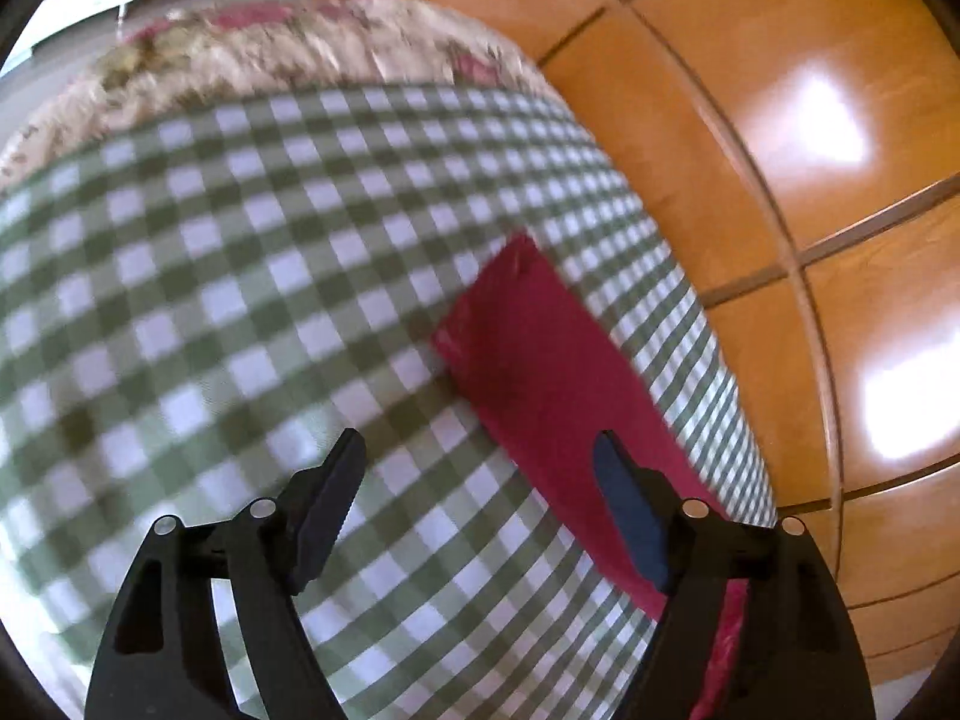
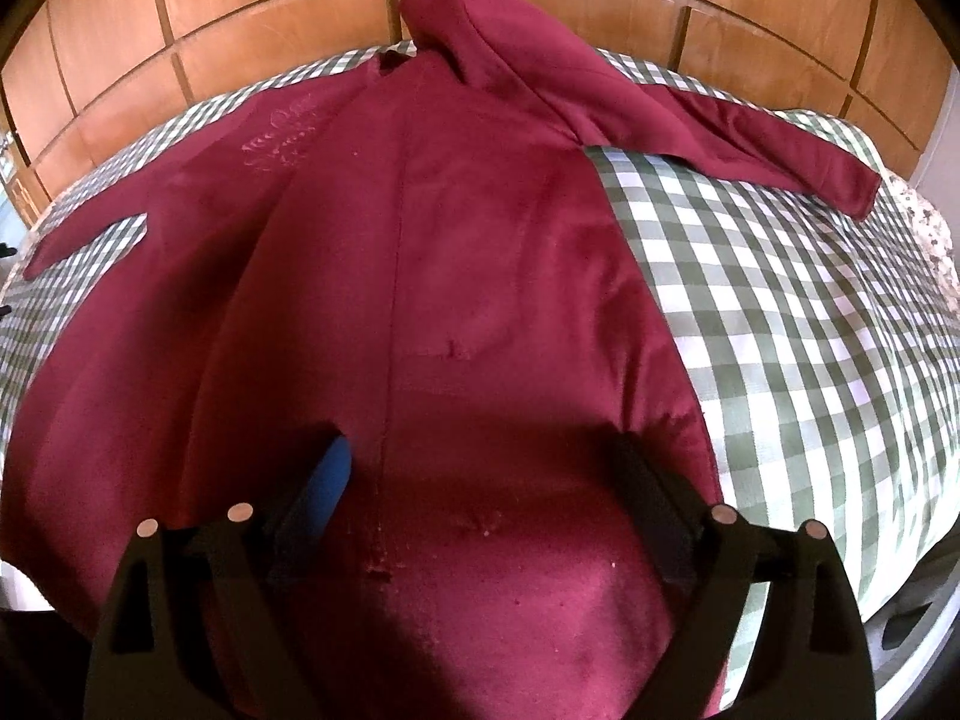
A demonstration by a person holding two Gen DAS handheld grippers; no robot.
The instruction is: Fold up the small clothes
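A maroon hooded jacket (image 2: 420,252) lies spread flat, front side up, on a bed with a green-and-white checked cover (image 2: 780,312). In the right wrist view its hood (image 2: 480,30) points to 12 o'clock, toward the wooden panel wall (image 2: 240,18). One sleeve (image 2: 750,138) stretches out to 2 o'clock and the other sleeve (image 2: 78,240) goes to 9 o'clock. A pale printed logo (image 2: 282,138) is on the chest at 11 o'clock.

The right gripper (image 2: 480,456) is over the lower part of the jacket, at 6 o'clock. Its two fingers stand wide apart and hold nothing between them.

In the left wrist view, which is blurred, one maroon sleeve (image 1: 540,372) lies on the checked cover (image 1: 240,270) and runs from 5 o'clock toward the middle. The left gripper (image 1: 480,450) is also spread wide and empty; its finger at 5 o'clock is over the sleeve. A floral bedspread (image 1: 270,54) shows at 11 o'clock, and the wooden panels (image 1: 810,150) fill the side at 2 o'clock.
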